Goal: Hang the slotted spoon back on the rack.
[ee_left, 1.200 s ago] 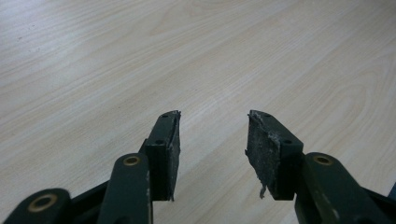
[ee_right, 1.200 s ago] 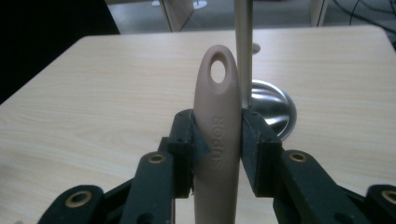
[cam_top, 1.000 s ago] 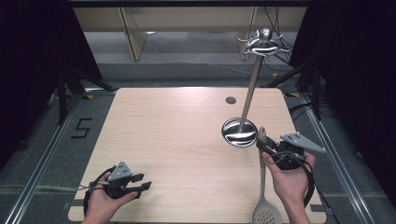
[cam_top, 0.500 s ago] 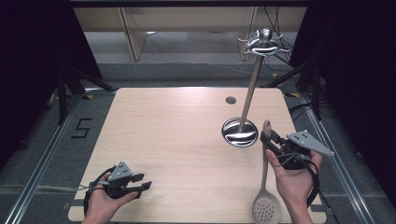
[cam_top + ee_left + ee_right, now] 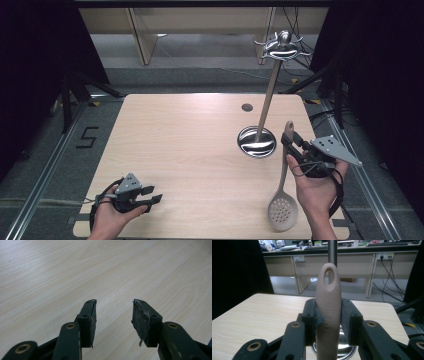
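A beige slotted spoon (image 5: 283, 195) hangs from my right gripper (image 5: 291, 142), which is shut on its handle near the top; the perforated bowl dangles low over the table's front right. In the right gripper view the spoon handle (image 5: 328, 305) with its hanging hole stands upright between the two pads. A metal utensil stand (image 5: 256, 141) with a round shiny base and a tall pole topped by hooks (image 5: 281, 46) stands just left of that gripper. My left gripper (image 5: 150, 196) rests open near the front left corner, over bare wood in the left gripper view (image 5: 113, 315).
The light wooden table (image 5: 190, 135) has a small dark cable hole (image 5: 247, 107) near its far edge. Beyond it are desks, cables and dark tripod legs on a grey floor. The stand's pole (image 5: 332, 251) rises directly behind the spoon handle.
My right gripper has lifted the spoon and shifted slightly right and toward me, so the handle now stands more upright beside the stand's base. The left gripper has stayed put.
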Motion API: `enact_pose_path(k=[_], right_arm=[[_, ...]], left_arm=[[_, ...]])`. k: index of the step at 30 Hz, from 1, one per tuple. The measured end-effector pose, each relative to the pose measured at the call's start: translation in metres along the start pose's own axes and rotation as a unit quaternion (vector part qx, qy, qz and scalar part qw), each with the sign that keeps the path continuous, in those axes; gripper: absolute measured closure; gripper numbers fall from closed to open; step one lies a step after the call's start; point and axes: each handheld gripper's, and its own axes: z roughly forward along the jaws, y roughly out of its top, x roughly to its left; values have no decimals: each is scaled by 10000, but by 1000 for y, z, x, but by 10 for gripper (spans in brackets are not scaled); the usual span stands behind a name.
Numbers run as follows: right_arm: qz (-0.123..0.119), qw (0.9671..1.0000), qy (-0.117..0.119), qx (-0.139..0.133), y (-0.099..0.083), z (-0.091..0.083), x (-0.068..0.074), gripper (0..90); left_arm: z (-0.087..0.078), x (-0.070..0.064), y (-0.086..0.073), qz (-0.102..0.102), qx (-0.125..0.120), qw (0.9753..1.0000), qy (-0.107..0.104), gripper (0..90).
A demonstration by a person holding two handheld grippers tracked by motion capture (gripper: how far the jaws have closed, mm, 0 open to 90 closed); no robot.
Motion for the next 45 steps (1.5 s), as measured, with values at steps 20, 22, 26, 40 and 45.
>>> enact_pose_path(k=[20, 22, 26, 40, 45], right_arm=[[-88, 9991, -139, -396, 10, -4, -2, 683], [-6, 9992, -146, -366, 12, -4, -2, 683], [4, 9991, -144, -401, 15, -2, -2, 683], [-60, 9986, -166, -489, 24, 2, 1, 683], [-97, 9986, -170, -488, 29, 4, 0, 683]], left_arm=[[0, 0, 0, -14, -41, 10000, 20, 534], [-1, 1, 1, -7, 11, 10000, -19, 534], [0, 0, 0, 3, -16, 10000, 2, 534], [0, 0, 0, -11, -51, 10000, 8, 534], [0, 0, 0, -43, -81, 10000, 9, 534]])
